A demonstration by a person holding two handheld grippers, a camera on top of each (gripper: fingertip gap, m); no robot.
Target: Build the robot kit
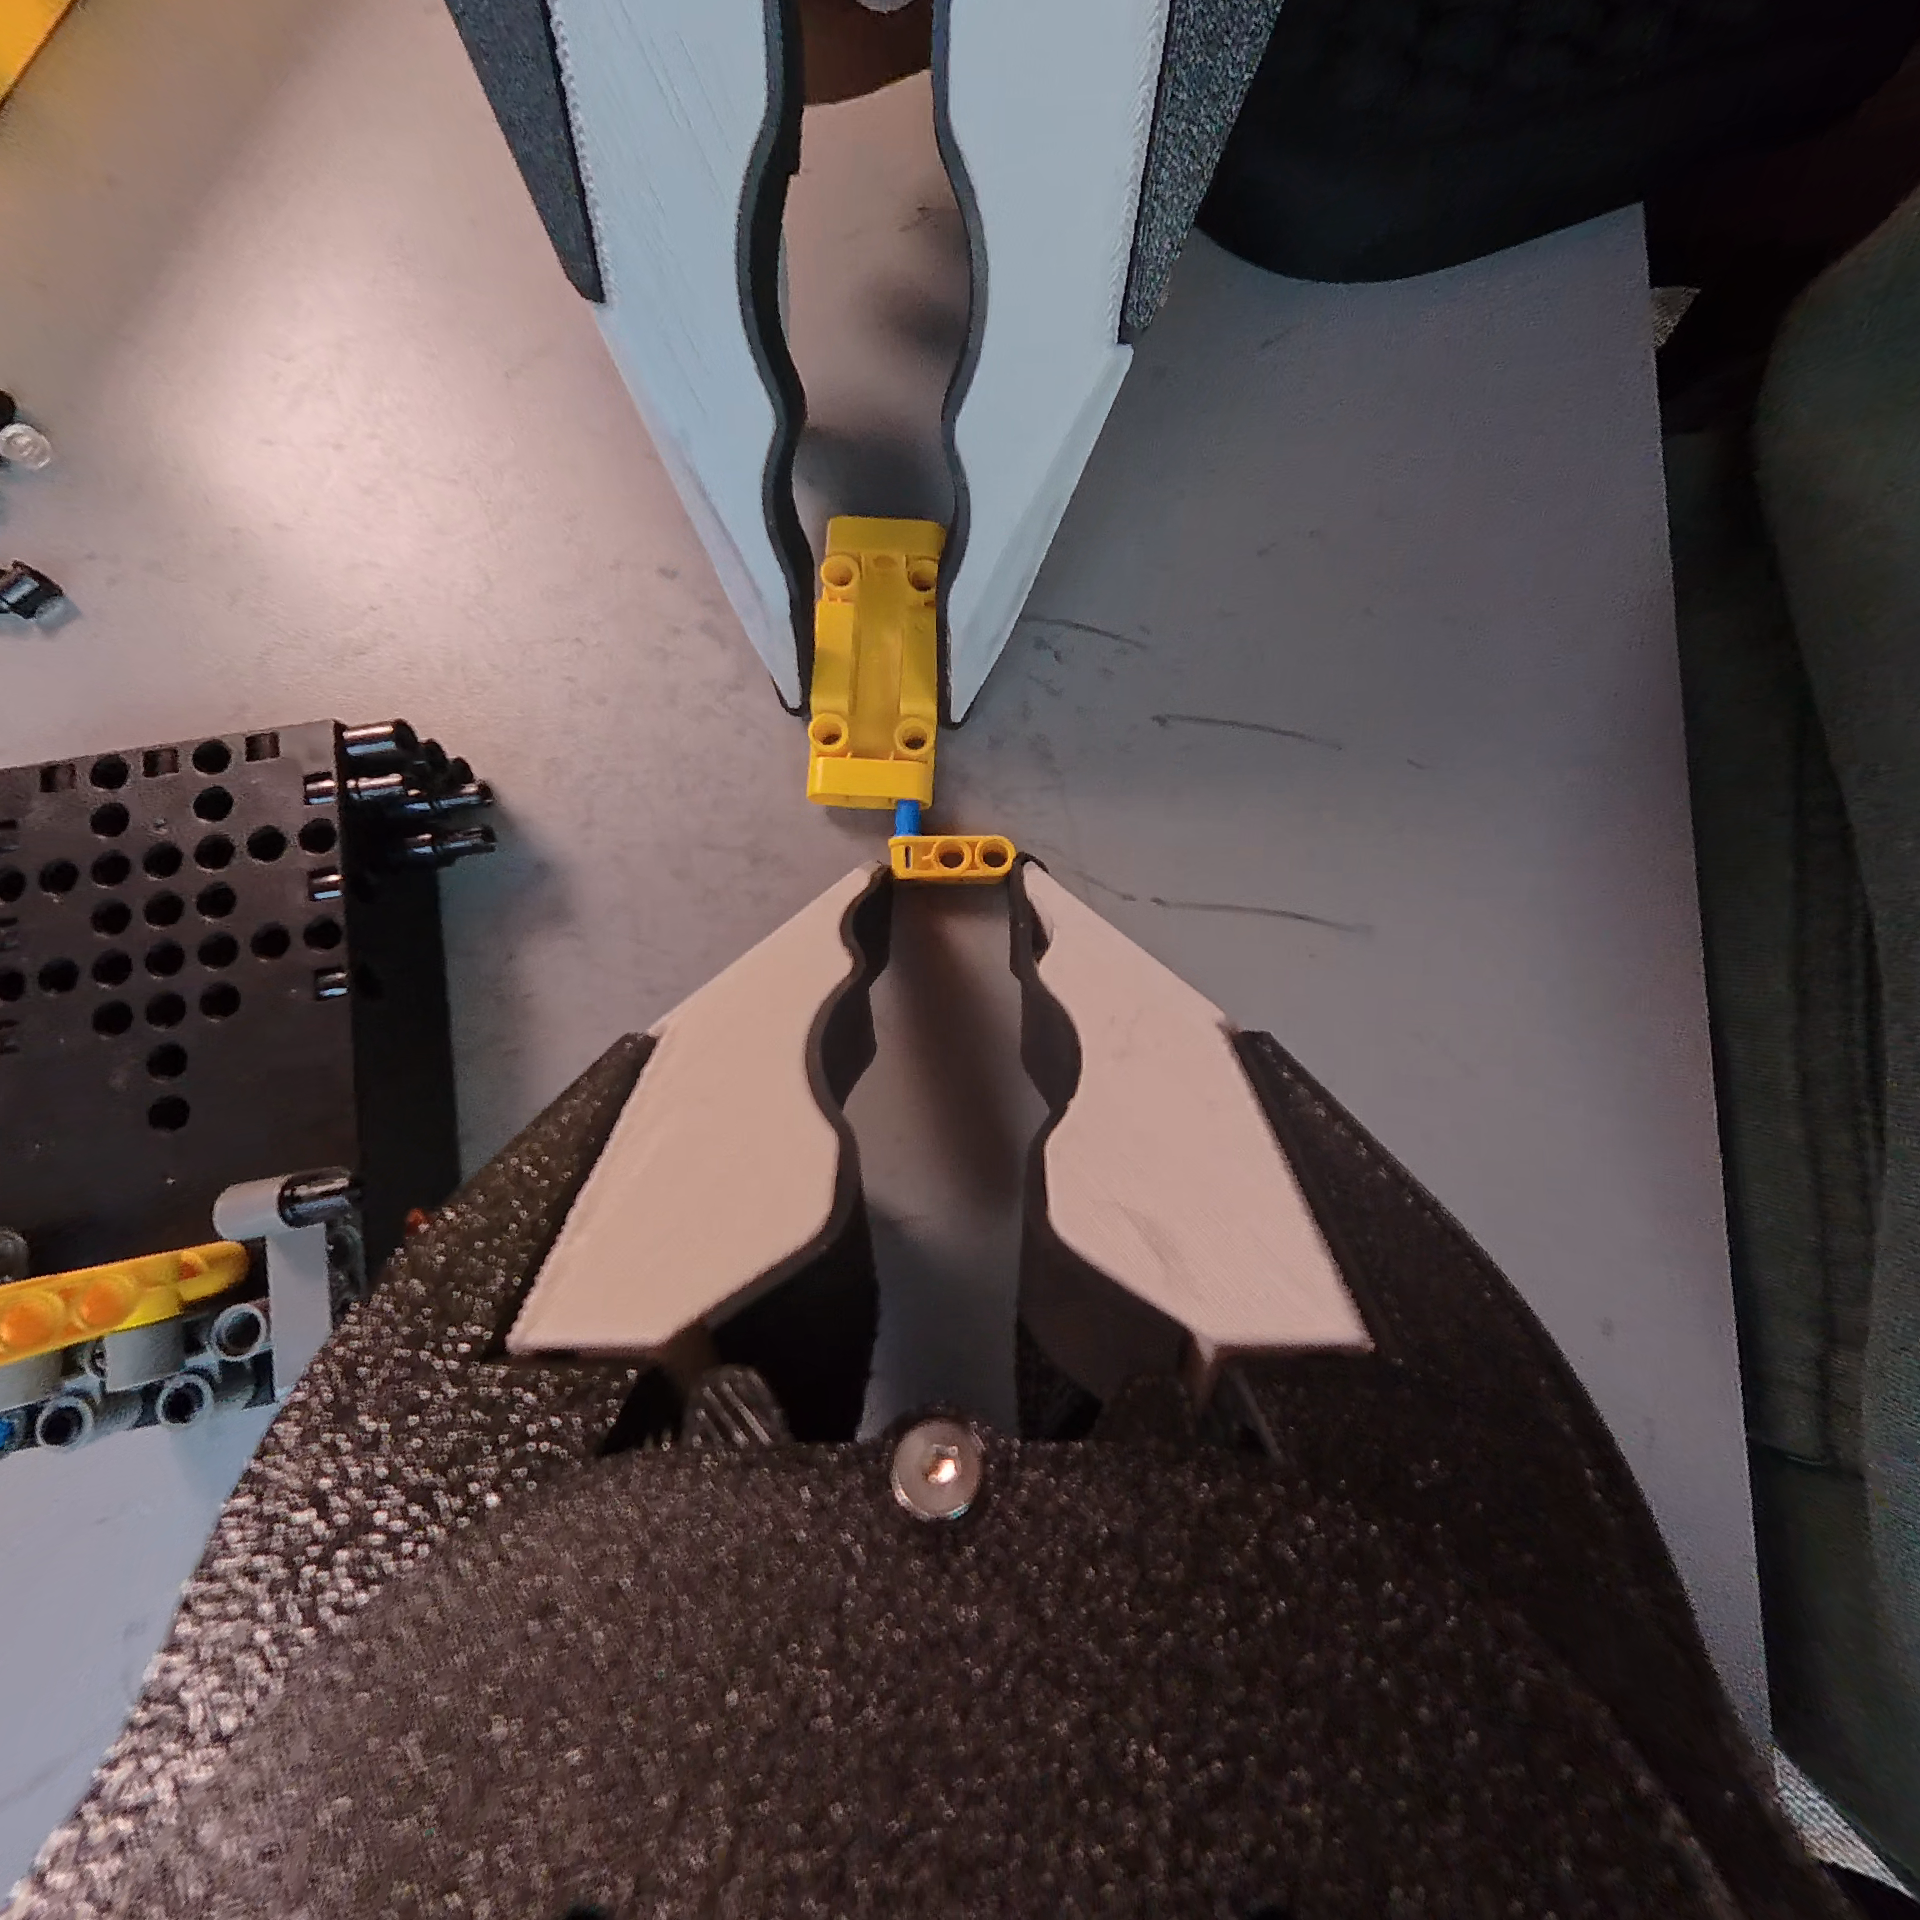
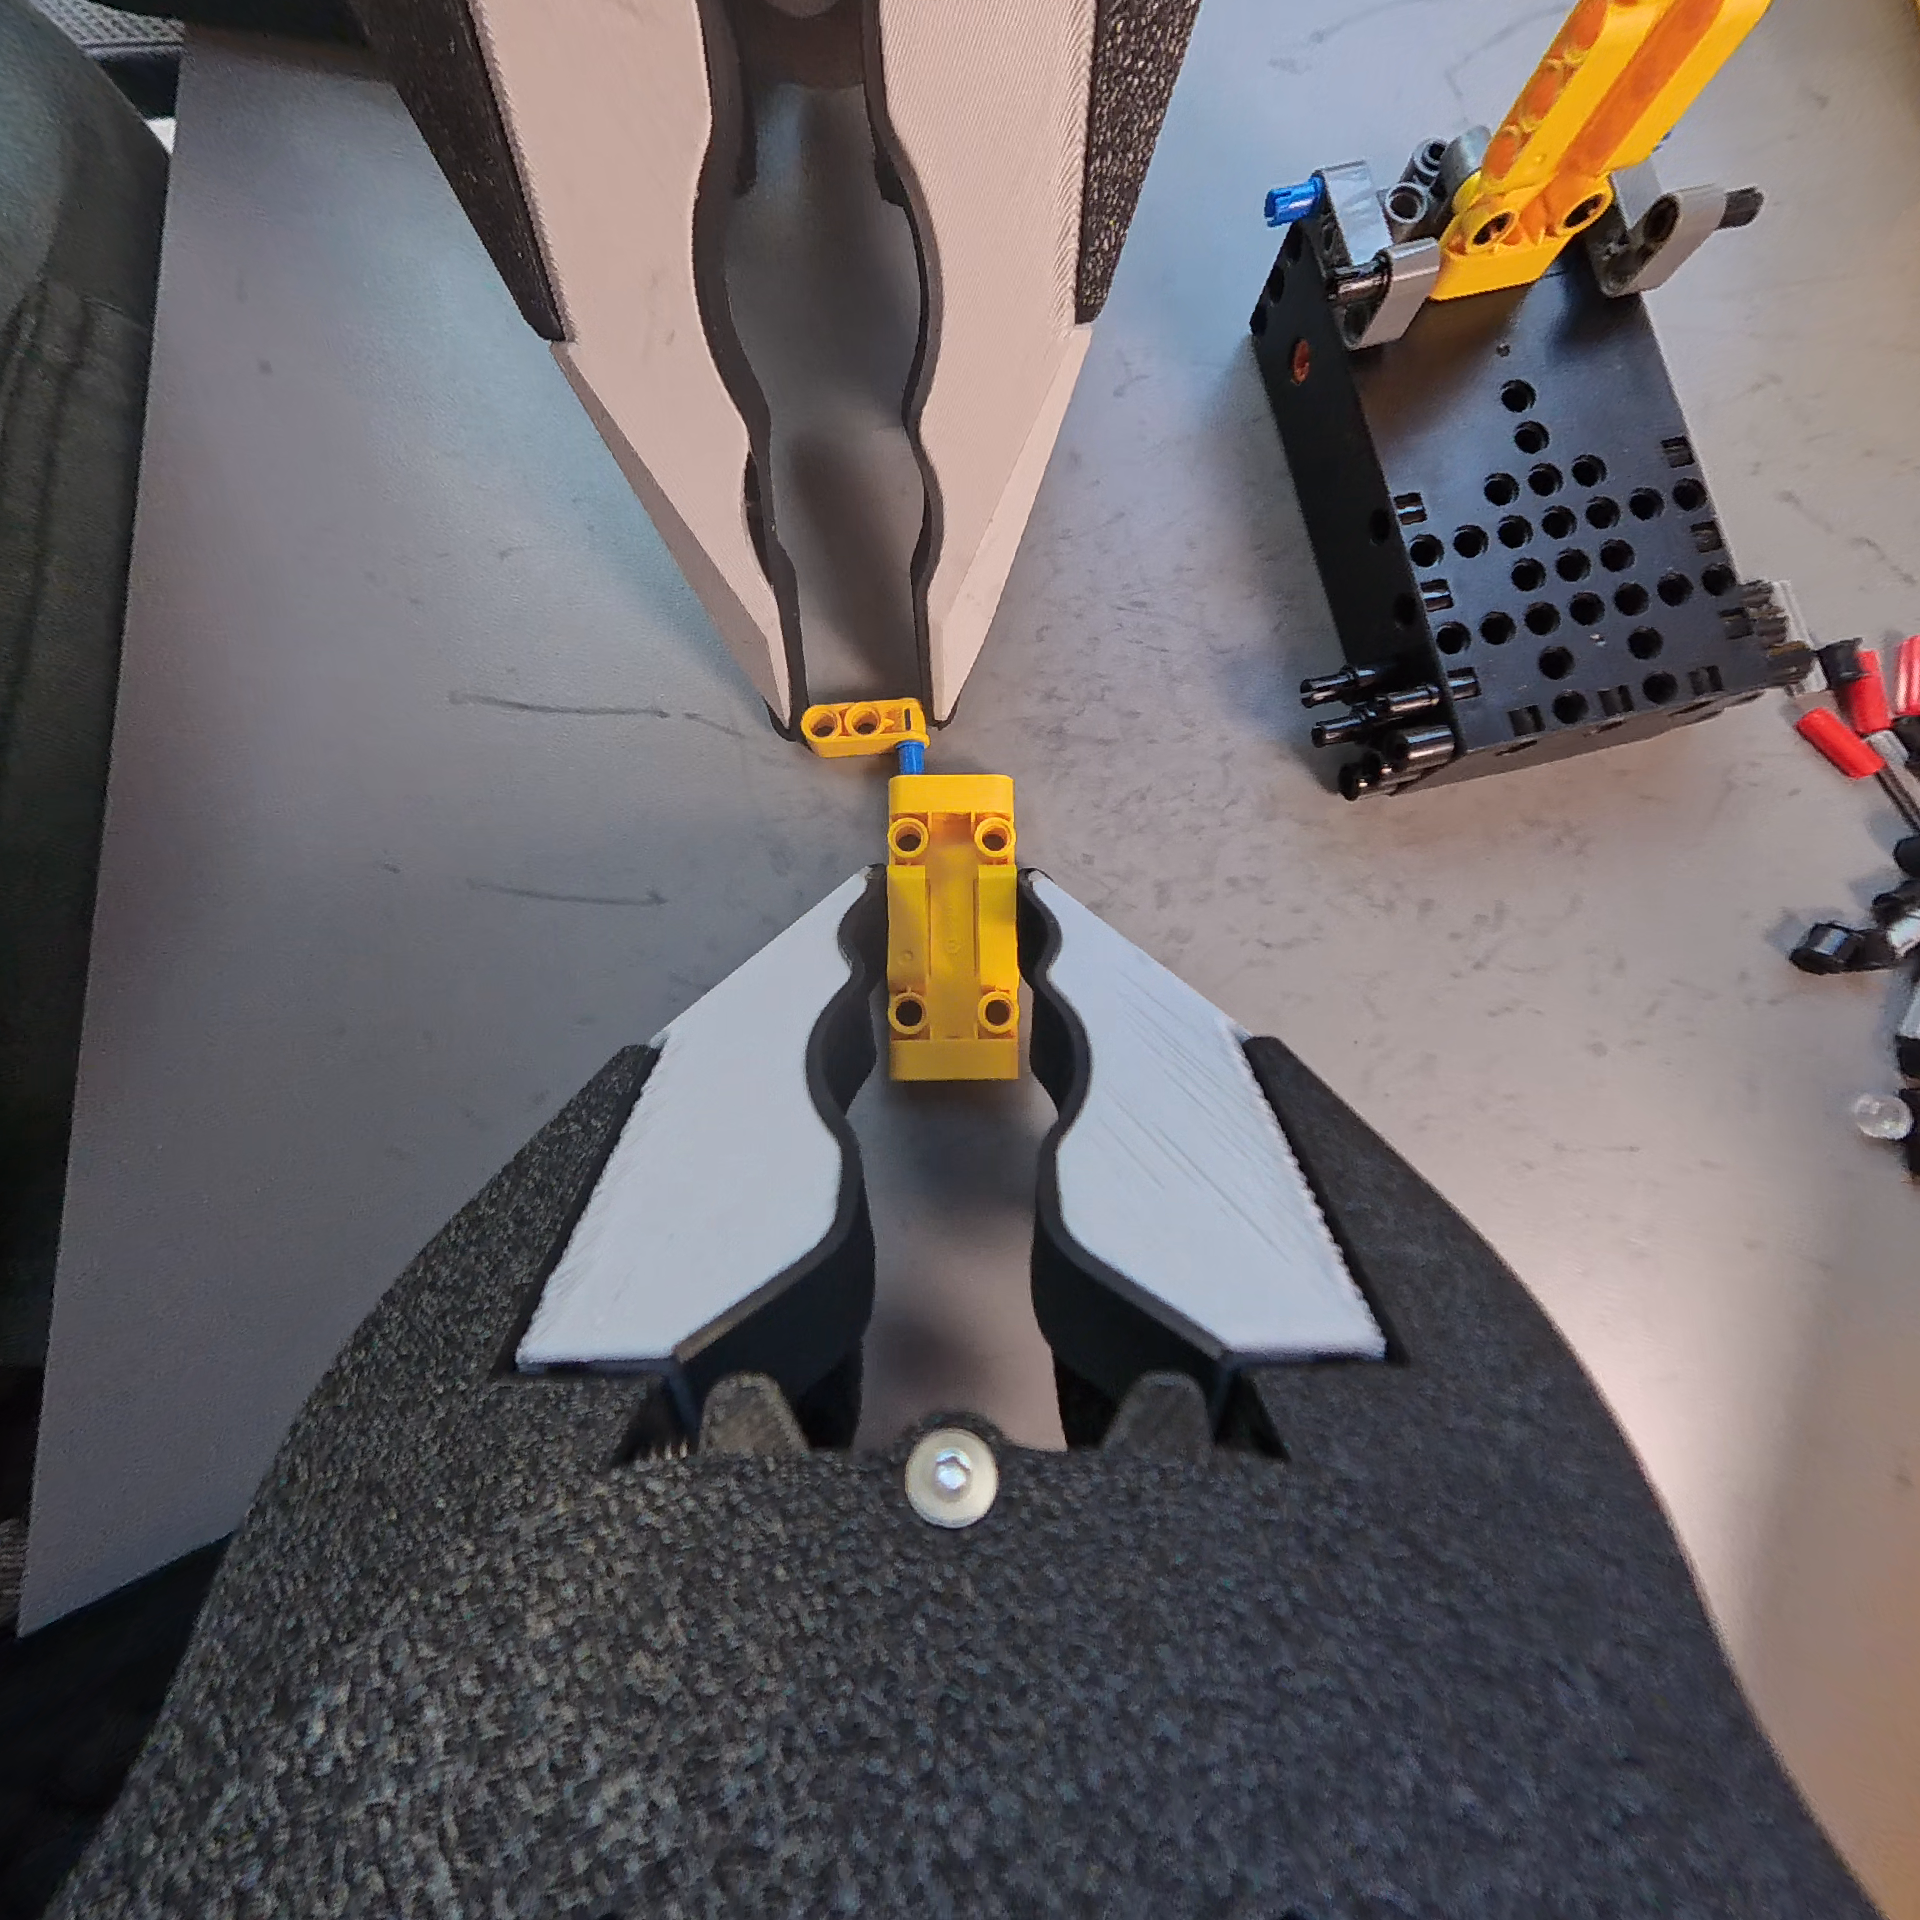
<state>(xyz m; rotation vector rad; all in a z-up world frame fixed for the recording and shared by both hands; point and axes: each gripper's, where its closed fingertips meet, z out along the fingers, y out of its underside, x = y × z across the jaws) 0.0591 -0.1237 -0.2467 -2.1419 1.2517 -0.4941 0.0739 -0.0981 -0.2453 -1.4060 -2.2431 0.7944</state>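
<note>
Yellow parts: we see two, a small yellow beam [image 1: 953, 857] with three holes and a larger yellow block [image 2: 951, 930] with four round holes at its corners, joined by a short blue pin [image 2: 911, 755].
Left gripper [image 1: 953, 871]: its tips are closed onto the two ends of the small yellow beam, which sits crosswise right at the fingertips.
Right gripper [image 2: 948, 878]: pinching the larger yellow block by its long sides; about half of the block sticks out past the tips.
Facing: the two grippers point tip to tip, nearly in line, above the grey table [image 1: 1351, 582].
Blue pin: it runs from one end of the small yellow beam into the near end face of the larger yellow block; we cannot tell how deep it sits in either part.
Height: both yellow parts appear held clear of the table, though the wrist views make this hard to judge.
Black perforated block [image 2: 1538, 520]: stands on the table well to the side of the grippers, with black pins [image 2: 1377, 717] sticking out of one end.
Top of that block: grey connectors [image 2: 1397, 281] and a yellow-orange long beam [image 2: 1569, 135] rising at a slant, plus a small blue peg [image 2: 1291, 197] at one corner.
Loose pieces: red-tipped parts [image 2: 1849, 717] and small black bits [image 2: 1834, 948] lie at the table's edge of view beyond the black block.
Table edge: dark fabric [image 1: 1818, 935] lies past it.
</note>
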